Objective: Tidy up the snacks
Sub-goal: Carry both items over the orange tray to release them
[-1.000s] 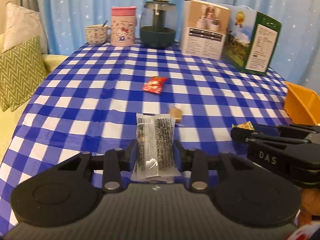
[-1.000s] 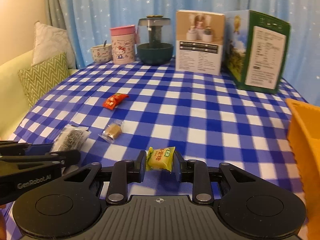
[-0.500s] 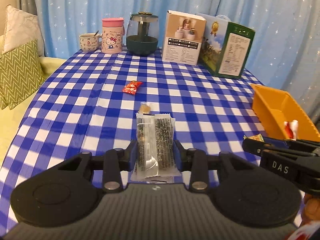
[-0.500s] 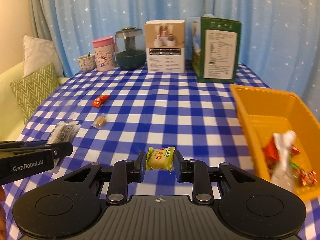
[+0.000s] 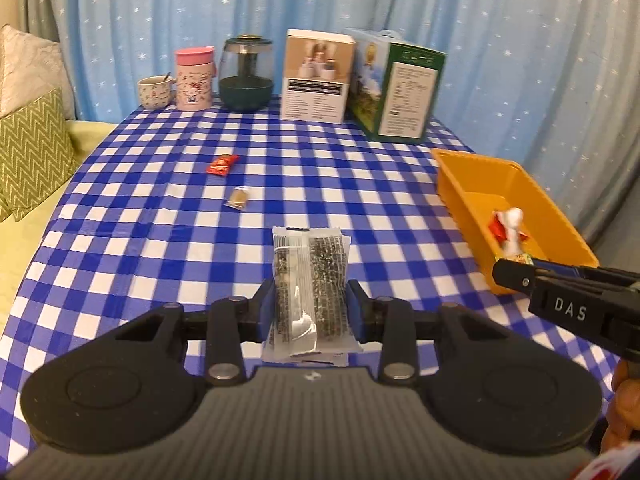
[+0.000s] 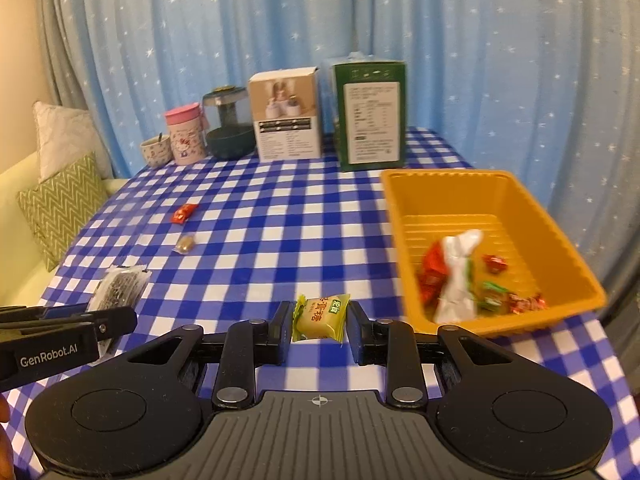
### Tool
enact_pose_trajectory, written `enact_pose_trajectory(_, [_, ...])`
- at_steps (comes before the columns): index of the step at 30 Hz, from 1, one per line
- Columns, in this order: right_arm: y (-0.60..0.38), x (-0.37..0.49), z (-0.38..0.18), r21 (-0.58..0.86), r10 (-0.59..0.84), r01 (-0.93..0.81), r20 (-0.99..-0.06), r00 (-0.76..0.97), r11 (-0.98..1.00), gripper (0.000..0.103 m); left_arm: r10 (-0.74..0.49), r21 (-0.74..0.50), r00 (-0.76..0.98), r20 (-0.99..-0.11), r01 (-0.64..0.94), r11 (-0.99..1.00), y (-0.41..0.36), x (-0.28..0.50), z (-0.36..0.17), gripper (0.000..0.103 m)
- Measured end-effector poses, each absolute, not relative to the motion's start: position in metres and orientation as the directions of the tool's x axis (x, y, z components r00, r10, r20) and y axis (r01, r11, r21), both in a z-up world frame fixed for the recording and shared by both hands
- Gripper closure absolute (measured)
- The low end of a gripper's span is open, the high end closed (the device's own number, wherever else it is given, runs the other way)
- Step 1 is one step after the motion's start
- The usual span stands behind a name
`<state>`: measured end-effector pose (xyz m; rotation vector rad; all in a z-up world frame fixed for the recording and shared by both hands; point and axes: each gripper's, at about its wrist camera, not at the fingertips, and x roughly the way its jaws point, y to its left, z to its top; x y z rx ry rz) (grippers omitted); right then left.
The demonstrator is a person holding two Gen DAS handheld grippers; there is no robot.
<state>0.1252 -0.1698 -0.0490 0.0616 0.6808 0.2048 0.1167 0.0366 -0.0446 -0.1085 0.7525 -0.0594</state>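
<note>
My left gripper (image 5: 311,312) is shut on a clear packet of dark seaweed snack (image 5: 309,280), held above the checked table. My right gripper (image 6: 319,330) is shut on a small yellow-green candy (image 6: 319,317), just left of the orange tray (image 6: 572,256). That tray holds several wrapped sweets and a white wrapper (image 6: 456,276). In the left wrist view the tray (image 5: 472,184) lies at the right, with the right gripper (image 5: 516,270) at its near edge. A red candy (image 5: 222,164) and a small brown sweet (image 5: 239,199) lie on the cloth.
Along the far edge stand a mug (image 5: 154,92), a pink cup (image 5: 194,79), a dark glass pot (image 5: 247,74), a white box (image 5: 316,76) and a green box (image 5: 400,88). Cushions (image 5: 32,148) on a sofa sit left. Blue curtains hang behind.
Both grippers have risen and swung to the right with their snacks still held. The orange tray has come fully into view and now lies close to the right gripper.
</note>
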Motion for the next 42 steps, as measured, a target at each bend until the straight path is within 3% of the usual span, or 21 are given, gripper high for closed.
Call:
enact_pose_trajectory(18, [-0.253,0.076,-0.016,0.140,0.118,-0.043,-0.588,0.800,0.989,0.074,-0.215,-0.137,0.730,-0.649,0.165,0.977,-0.042,0.091,-0.006,0.069])
enact_pose_trajectory(42, [-0.329,0.085,-0.012,0.175,0.033,0.086,-0.582,0.812,0.981,0.074,-0.318,-0.139,0.698,-0.642,0.302,0.943,-0.130,0.128,-0.001,0.069])
